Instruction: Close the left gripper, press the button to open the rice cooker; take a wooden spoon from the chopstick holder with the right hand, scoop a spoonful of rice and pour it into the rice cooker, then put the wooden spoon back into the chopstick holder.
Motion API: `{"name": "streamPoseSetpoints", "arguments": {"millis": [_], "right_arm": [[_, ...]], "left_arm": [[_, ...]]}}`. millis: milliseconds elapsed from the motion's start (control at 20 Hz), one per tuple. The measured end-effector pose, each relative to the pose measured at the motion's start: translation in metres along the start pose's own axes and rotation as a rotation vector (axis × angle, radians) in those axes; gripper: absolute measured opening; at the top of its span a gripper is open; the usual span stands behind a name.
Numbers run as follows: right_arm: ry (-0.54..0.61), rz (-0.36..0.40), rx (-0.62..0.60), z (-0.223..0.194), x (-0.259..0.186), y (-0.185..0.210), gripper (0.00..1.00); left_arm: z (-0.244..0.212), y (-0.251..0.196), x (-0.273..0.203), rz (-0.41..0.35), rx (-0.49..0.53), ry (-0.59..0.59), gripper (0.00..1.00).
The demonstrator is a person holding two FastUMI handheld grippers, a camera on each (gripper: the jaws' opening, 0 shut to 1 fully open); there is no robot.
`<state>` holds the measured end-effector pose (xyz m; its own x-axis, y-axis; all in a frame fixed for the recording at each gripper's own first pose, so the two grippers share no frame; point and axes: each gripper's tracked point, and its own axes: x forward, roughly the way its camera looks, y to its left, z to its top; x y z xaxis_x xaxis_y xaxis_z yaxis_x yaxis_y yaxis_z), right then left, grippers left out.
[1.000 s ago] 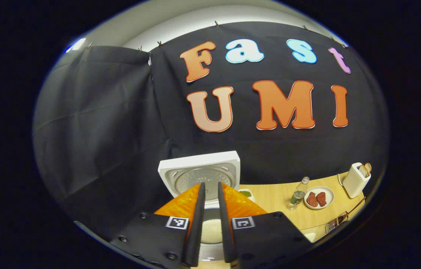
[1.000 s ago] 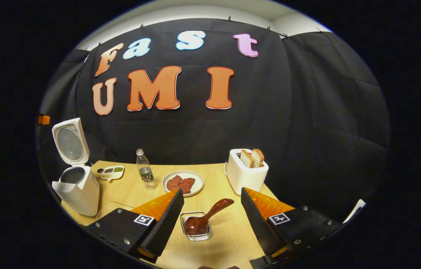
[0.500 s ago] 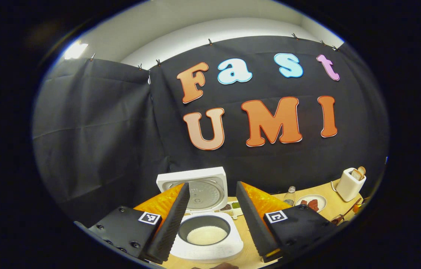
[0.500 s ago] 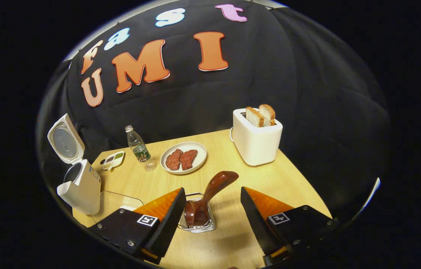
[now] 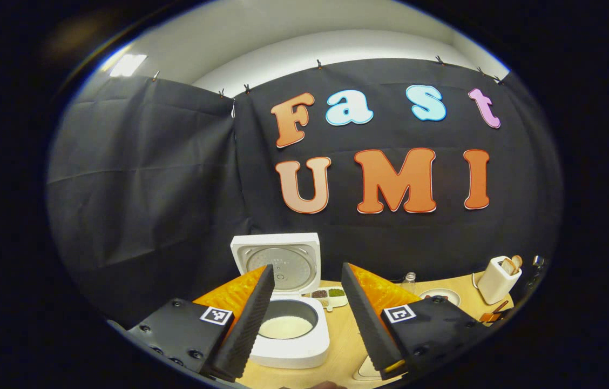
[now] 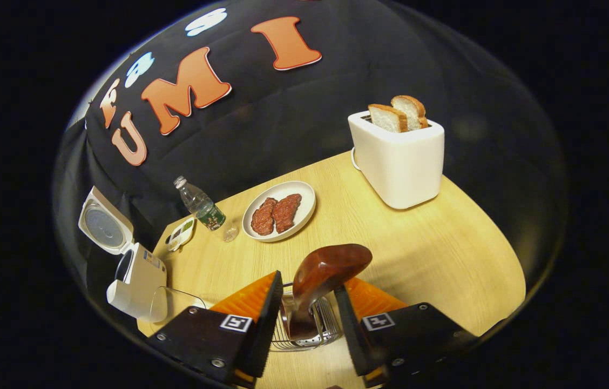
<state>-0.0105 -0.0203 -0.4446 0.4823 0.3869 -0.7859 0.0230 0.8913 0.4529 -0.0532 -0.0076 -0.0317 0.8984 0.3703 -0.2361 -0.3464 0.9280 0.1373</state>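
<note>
The white rice cooker [image 5: 288, 346] stands open, its lid [image 5: 277, 262] upright and white rice in its pot [image 5: 284, 326]. My left gripper [image 5: 307, 268] hovers open in front of it, a little back, holding nothing. In the right gripper view the cooker [image 6: 140, 278] sits at the table's left edge. The brown wooden spoon [image 6: 326, 270] stands bowl-down in a wire chopstick holder [image 6: 304, 337], its handle leaning up to the right. My right gripper [image 6: 309, 283] is open, with the handle between its fingers; a small gap shows on each side.
On the wooden table [image 6: 445, 254] stand a white toaster [image 6: 401, 159] with two bread slices, a plate of meat [image 6: 281, 210], a water bottle [image 6: 201, 208] and a small condiment tray [image 6: 180, 232]. A clear glass bowl [image 6: 175, 305] sits beside the cooker.
My left gripper went from nearly shut to open and drew back from the cooker. My right gripper came down over the spoon, and its fingers narrowed around the handle.
</note>
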Motion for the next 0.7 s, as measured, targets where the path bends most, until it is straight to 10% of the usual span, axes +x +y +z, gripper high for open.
{"name": "streamPoseSetpoints", "arguments": {"millis": [300,700], "right_arm": [[0.026,-0.016,0.085,-0.007,0.003,0.0,0.18],[-0.136,-0.123,0.113,0.021,-0.037,0.016,0.11]], "left_arm": [[-0.008,-0.012,0.013,-0.039,-0.013,0.019,0.87],[-0.008,-0.012,0.047,-0.179,0.013,-0.017,0.87]]}}
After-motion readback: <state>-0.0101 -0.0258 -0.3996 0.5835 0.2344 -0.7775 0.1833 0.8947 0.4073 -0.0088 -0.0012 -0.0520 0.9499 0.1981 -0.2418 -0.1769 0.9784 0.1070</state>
